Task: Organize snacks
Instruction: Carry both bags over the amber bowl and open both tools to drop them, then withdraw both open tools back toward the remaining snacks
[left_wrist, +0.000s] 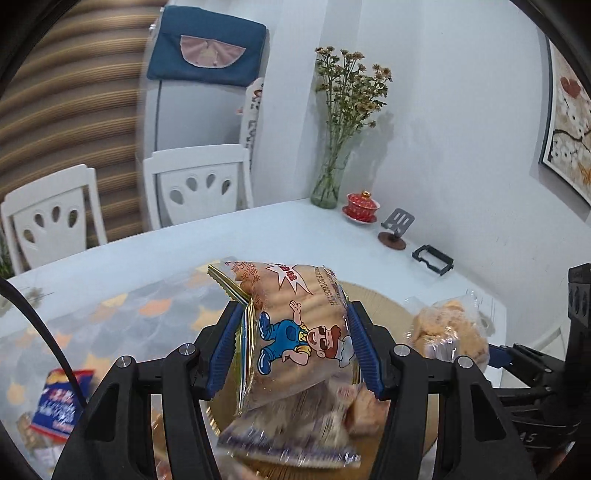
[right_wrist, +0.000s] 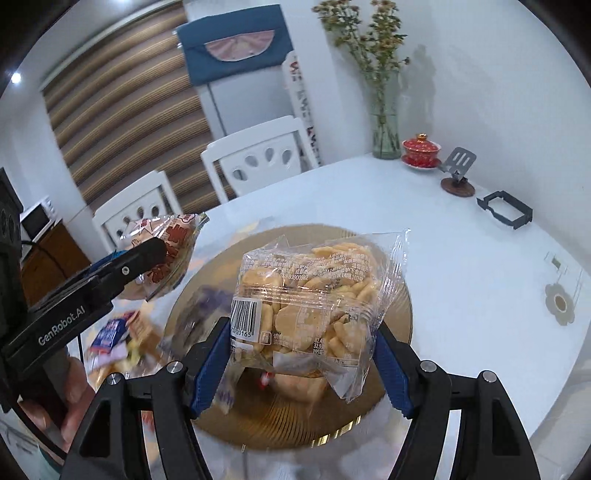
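My left gripper is shut on a cartoon-printed snack packet and holds it above a round gold plate. My right gripper is shut on a clear bag of small round crackers, held over the same gold plate. The cracker bag also shows in the left wrist view, and the left gripper's packet shows in the right wrist view. Other snack packets lie on the plate under both grippers, blurred.
A blue and red snack packet lies on the patterned mat at the left. At the table's back stand a glass vase of flowers, a red lidded cup, a phone stand and a black frame. Two white chairs stand beyond the table.
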